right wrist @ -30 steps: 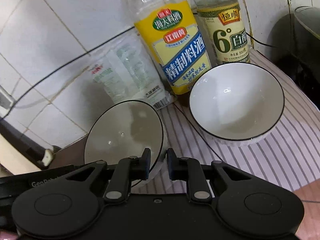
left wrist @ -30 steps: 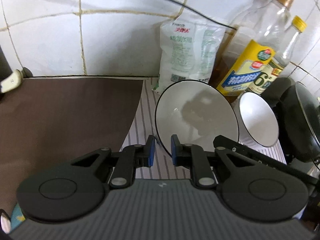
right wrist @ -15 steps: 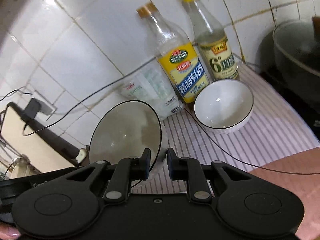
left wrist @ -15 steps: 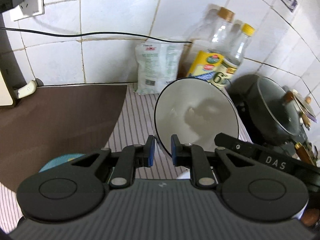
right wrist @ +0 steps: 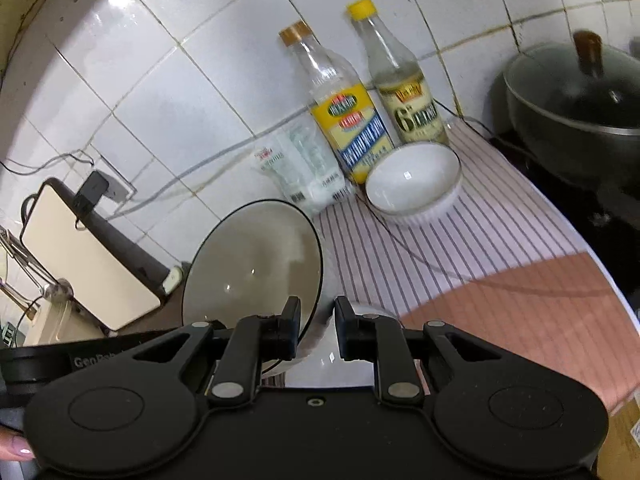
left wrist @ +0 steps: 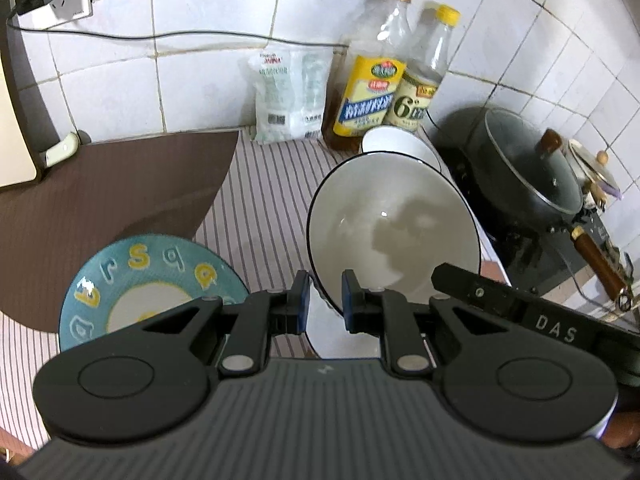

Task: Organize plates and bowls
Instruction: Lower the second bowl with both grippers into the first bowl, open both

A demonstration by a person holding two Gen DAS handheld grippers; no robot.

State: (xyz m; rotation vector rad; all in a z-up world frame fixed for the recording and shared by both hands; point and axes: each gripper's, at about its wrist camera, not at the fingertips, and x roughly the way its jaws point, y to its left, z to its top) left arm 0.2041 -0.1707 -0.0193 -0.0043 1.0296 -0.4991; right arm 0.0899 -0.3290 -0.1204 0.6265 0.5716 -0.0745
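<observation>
a glossy white tiled wall (left wrist: 208, 80) with stained grout backs a counter laid with a ribbed striped cloth (left wrist: 260, 200), a matte brown mat (left wrist: 100, 200) and, in the right wrist view, a salmon mat (right wrist: 520, 300). a dark rounded pot (left wrist: 520, 168) with a glass lid and wooden knob sits on the stove at the right. a large white bowl (left wrist: 392, 232), smooth ceramic with a thin black rim, hangs tilted above the cloth, its hollow facing the left camera; both grippers grip its rim from opposite sides. the left gripper (left wrist: 324, 308), blue-padded, is narrowed to a slim gap and pinches the near rim; the right gripper (right wrist: 316, 332) pinches the same bowl's edge, its black fingers (right wrist: 290, 330) nearly together. a flat teal plate (left wrist: 140, 280) with raised yellow and white letters lies partly on the brown mat, just left of the left gripper. a smaller white bowl (right wrist: 414, 182) with fluted sides rests on the cloth before two clear bottles: a yellow-labelled bottle (right wrist: 344, 120) and a yellow-capped bottle (right wrist: 404, 92). a crinkled plastic packet (left wrist: 288, 96) leans against the wall beside them.
</observation>
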